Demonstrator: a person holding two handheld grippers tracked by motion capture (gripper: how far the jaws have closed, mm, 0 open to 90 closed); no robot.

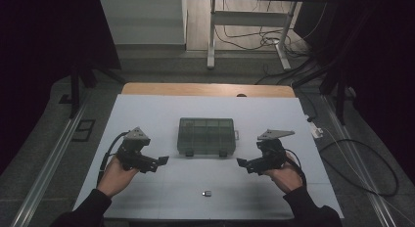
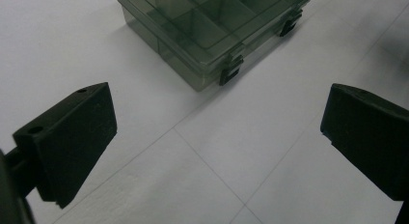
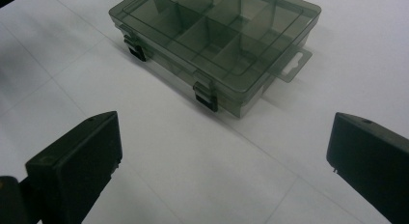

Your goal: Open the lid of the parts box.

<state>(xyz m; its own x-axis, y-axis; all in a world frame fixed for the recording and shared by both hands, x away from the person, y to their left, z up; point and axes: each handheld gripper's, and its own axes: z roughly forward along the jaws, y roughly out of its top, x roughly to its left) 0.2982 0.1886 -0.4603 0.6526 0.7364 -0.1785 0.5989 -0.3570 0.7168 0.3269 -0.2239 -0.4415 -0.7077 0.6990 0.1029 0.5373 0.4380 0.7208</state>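
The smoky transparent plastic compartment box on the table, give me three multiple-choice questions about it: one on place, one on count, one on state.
1. Where is the smoky transparent plastic compartment box?
A. Between and beyond the left gripper and right gripper
B. At the table's near edge
C. Inside one gripper

2. How many black latches are on its front?
A. One
B. Two
C. Four

3. What state is its lid in?
A. Removed
B. Propped open
C. Closed

Answers: 1 A, the high view shows it centred past both grippers. 2 B, the right gripper view shows two. 3 C, the lid lies flat with latches down.
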